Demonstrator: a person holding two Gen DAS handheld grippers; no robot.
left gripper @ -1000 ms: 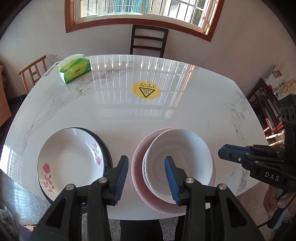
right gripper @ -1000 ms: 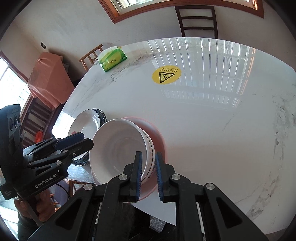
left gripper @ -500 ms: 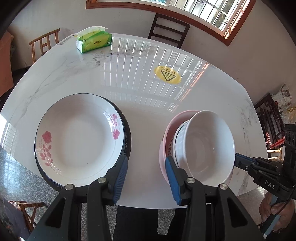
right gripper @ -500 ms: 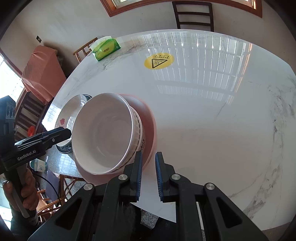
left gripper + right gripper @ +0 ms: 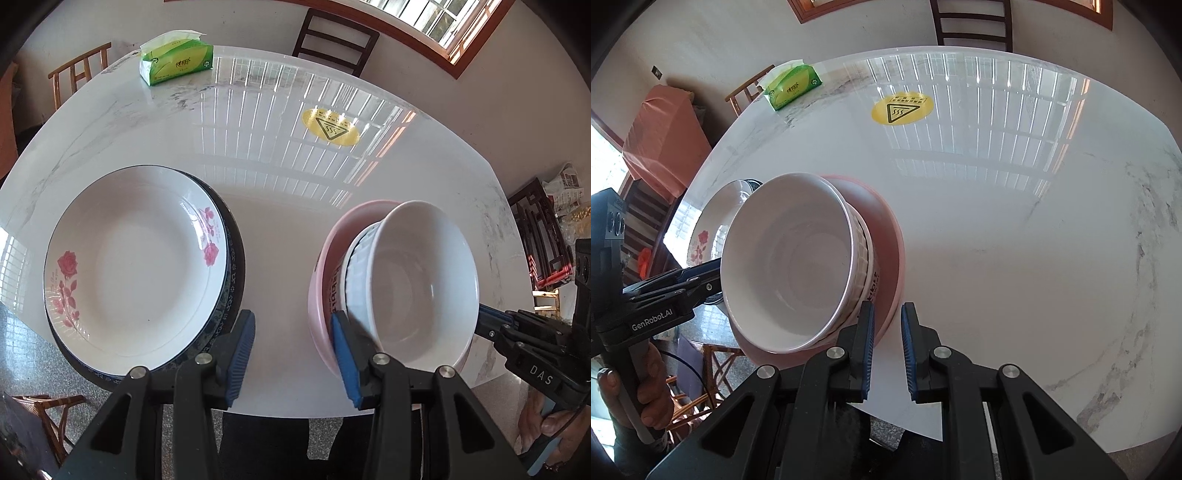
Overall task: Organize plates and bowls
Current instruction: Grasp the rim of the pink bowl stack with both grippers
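The fingers [image 5: 242,363] of the left gripper [image 5: 291,363] are standing spread with nothing between them, hovering over the near edge of the bench [image 5: 280,206]; its right finger is lying against the near rim of the pink plate [image 5: 321,258], though real contact cannot be told. The fingers [image 5: 866,354] of the right gripper [image 5: 888,354] are sitting almost pressed together, pinching nothing, with a narrow gap showing bare bench, just beside the pink plate's near right rim. Taking the pink plate as landmark: a white bowl [image 5: 421,284] is sitting stacked on top of it, with a ribbed white bowl [image 5: 356,266] nested beneath that one. Left of the pink plate, apart from it, a white rose plate [image 5: 136,266] is lying on a dark blue-rimmed plate [image 5: 234,266]. Beyond the pink plate, toward the middle of the bench, a yellow warning sticker [image 5: 330,126] is showing, and farther back to the left a green tissue pack [image 5: 176,61] is resting near the far edge. A hand [image 5: 646,384] is gripping the left gripper's handle, to the lower left of the pink plate in the right wrist view.
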